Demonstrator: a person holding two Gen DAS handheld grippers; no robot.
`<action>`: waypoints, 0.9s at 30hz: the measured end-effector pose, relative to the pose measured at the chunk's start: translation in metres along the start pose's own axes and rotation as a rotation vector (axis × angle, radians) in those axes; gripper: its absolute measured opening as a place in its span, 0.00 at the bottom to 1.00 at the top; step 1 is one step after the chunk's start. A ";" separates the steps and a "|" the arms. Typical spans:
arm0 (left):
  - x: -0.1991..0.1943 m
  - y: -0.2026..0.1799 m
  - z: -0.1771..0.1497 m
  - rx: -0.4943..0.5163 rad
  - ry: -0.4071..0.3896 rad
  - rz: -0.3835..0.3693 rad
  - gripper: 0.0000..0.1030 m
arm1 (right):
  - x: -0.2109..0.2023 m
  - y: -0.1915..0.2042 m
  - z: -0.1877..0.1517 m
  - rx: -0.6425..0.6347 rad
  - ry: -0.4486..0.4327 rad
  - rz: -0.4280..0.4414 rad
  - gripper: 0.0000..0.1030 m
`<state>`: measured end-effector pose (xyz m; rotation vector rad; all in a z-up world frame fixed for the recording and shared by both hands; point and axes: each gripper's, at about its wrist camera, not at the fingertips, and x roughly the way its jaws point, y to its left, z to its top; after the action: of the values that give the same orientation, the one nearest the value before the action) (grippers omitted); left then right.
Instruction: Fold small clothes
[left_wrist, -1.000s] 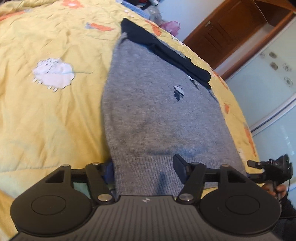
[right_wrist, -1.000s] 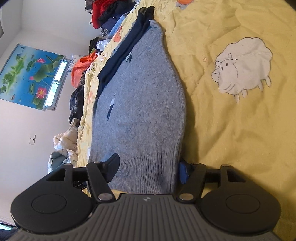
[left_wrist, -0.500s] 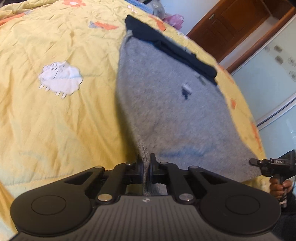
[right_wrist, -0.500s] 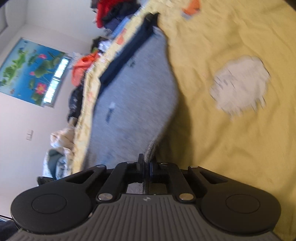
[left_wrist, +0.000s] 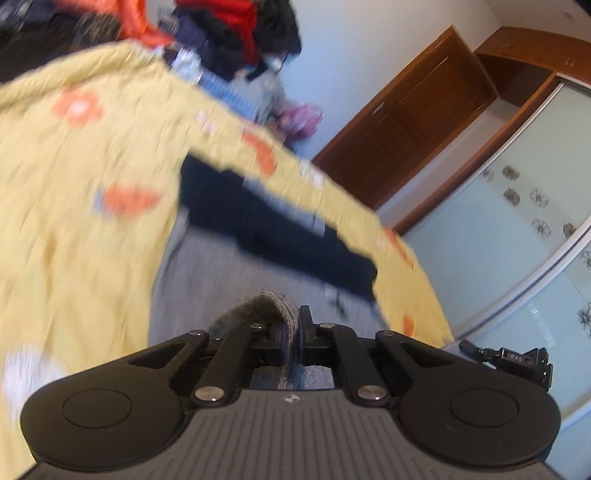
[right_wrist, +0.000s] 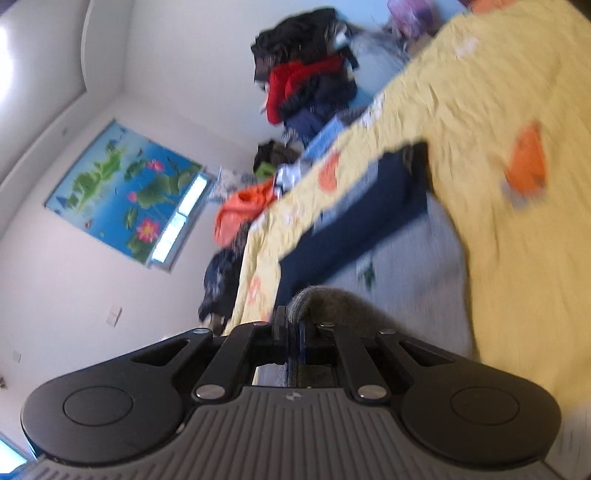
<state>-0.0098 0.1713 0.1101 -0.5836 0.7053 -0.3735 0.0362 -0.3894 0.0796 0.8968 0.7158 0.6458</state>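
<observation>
A small grey knit sweater (left_wrist: 207, 273) with a navy collar band (left_wrist: 280, 236) lies on a yellow quilt (left_wrist: 74, 221). My left gripper (left_wrist: 291, 332) is shut on the sweater's ribbed hem, which bunches up between the fingers. My right gripper (right_wrist: 291, 332) is shut on the other corner of the hem (right_wrist: 321, 299). Both hold the hem lifted above the sweater's body (right_wrist: 417, 266), close to the navy band (right_wrist: 354, 225). The right gripper also shows in the left wrist view (left_wrist: 506, 358). Both views are blurred.
A heap of red, black and orange clothes (left_wrist: 229, 29) lies past the bed's far edge, also in the right wrist view (right_wrist: 306, 85). A wooden wardrobe (left_wrist: 424, 122) and glass sliding doors (left_wrist: 517, 221) stand on the right. A lotus picture (right_wrist: 122, 192) hangs on the wall.
Both grippers shut on the hem corners one second to half a second ago, then lifted and carried the hem forward over the sweater toward the navy collar band.
</observation>
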 end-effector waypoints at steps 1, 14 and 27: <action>0.009 -0.002 0.013 0.013 -0.021 0.007 0.06 | 0.009 -0.005 0.012 0.010 -0.014 0.006 0.09; 0.164 0.044 0.138 -0.004 -0.041 0.196 0.06 | 0.145 -0.092 0.142 0.150 -0.090 -0.058 0.09; 0.232 0.106 0.165 -0.214 -0.029 0.224 0.10 | 0.217 -0.152 0.172 0.297 -0.105 -0.134 0.51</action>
<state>0.2824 0.1979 0.0312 -0.7026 0.7798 -0.0817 0.3296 -0.3772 -0.0370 1.1358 0.7817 0.3748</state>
